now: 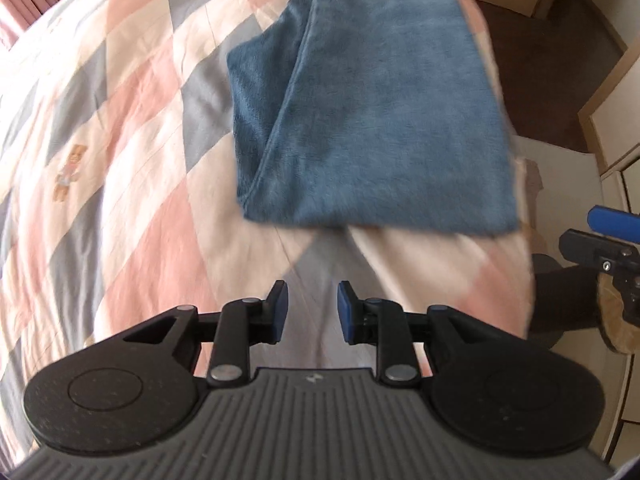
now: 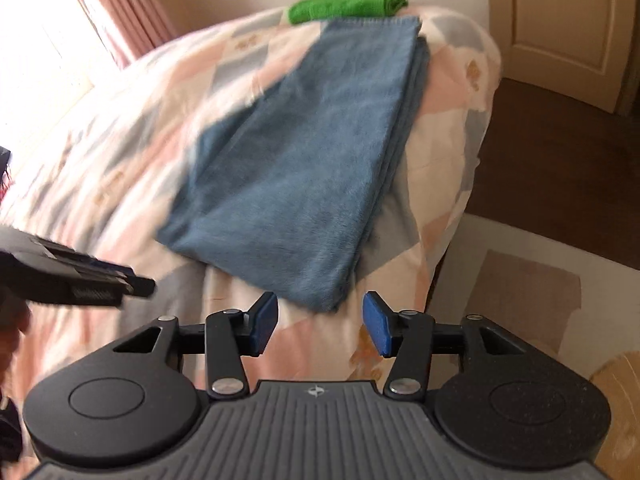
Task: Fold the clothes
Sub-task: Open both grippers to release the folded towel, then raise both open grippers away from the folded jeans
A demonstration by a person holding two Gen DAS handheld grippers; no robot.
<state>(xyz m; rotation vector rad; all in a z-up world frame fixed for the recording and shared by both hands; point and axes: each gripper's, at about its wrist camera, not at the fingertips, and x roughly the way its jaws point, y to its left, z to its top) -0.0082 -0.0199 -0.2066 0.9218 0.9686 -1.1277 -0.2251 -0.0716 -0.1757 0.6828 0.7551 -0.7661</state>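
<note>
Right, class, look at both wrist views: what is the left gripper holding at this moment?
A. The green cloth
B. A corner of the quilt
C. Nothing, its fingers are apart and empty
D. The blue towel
C: the left gripper has a clear gap between its fingers, with only the quilt beyond them, and the blue towel lies apart, farther up the bed.

folded towel [image 2: 292,168] lies on the bed [image 2: 120,152], second cloth [image 2: 348,2] behind it.
</note>
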